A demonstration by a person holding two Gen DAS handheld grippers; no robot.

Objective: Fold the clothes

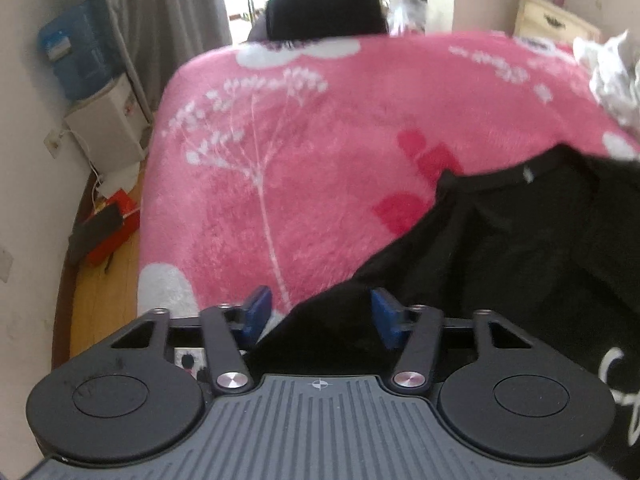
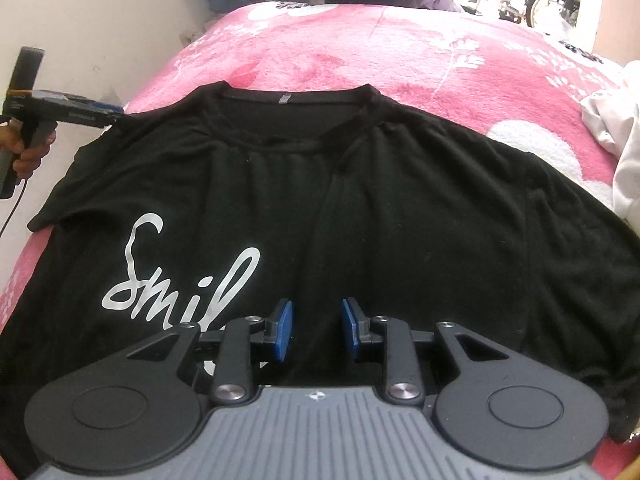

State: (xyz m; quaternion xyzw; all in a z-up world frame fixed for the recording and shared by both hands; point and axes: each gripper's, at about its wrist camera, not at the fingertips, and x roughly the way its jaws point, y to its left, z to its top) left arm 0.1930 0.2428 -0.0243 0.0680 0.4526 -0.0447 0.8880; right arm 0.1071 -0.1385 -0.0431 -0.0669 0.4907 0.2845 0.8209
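Jaws half apart on my left gripper (image 1: 318, 316), black T-shirt (image 2: 360, 208) sleeve edge between pads, grip unclear. R gripper (image 2: 316, 330) narrowly apart over shirt front. Shirt flat on pink blanket (image 1: 280, 140).

The black T-shirt (image 2: 400, 208) lay spread front-up on the pink floral blanket (image 2: 360, 48), its round neckline toward the far side, a small grey tag showing inside the back of the collar. White cursive lettering reading "Smil" ran across the chest on the viewer's left side. A long crease ran down from the collar through the middle of the body, with soft wrinkles around it. In the left wrist view, one black fabric edge (image 1: 320, 320) rose toward the camera.
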